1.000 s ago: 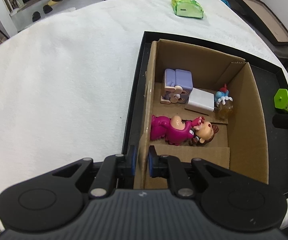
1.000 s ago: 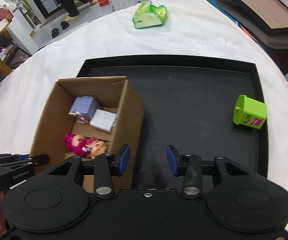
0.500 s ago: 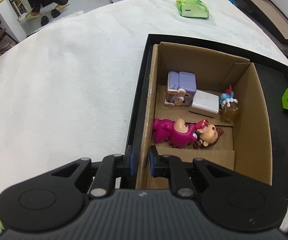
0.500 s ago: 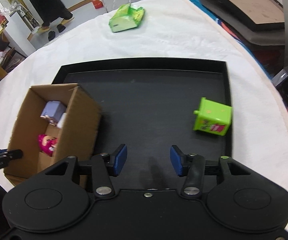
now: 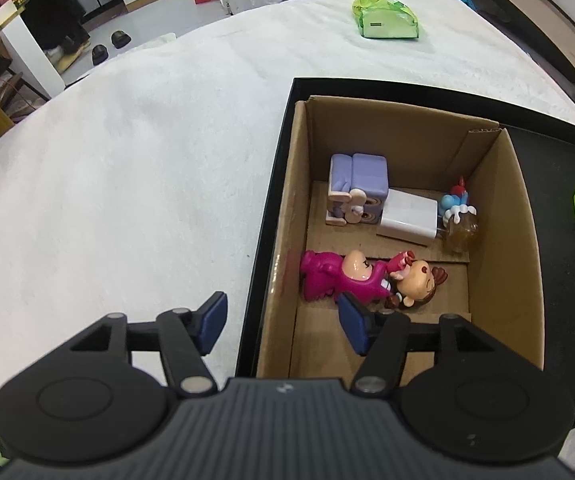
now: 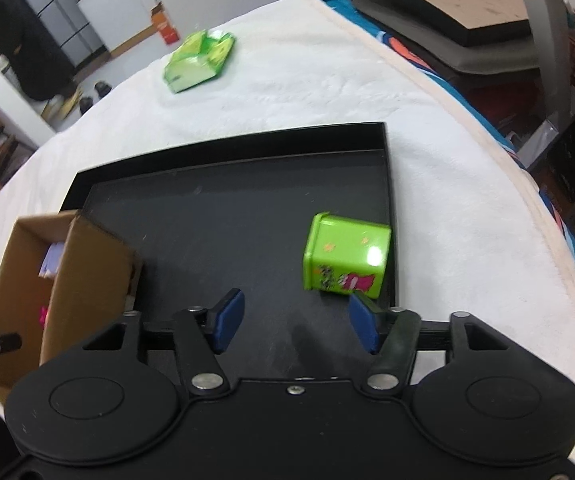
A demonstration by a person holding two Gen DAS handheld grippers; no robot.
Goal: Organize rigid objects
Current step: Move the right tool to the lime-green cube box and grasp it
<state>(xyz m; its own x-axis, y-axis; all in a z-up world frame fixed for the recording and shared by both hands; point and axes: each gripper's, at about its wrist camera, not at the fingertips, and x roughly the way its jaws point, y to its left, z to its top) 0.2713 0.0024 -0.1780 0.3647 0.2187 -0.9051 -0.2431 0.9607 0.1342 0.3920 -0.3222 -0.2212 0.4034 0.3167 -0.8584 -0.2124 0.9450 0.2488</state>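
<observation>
Spreading wide under everything is the white tabletop [image 5: 107, 184], carrying the black tray [image 6: 223, 216]. Only the left view looks inside the cardboard box [image 5: 523, 240]: pink figure [image 5: 339, 280], purple toy [image 5: 359, 188]. The left tool [image 5: 283, 326], jaws just opening, straddles the box's wall, released. The right tool [image 6: 295, 326], also opening, holds nothing; the green cube [image 6: 345, 260] lies just beyond its right finger.
</observation>
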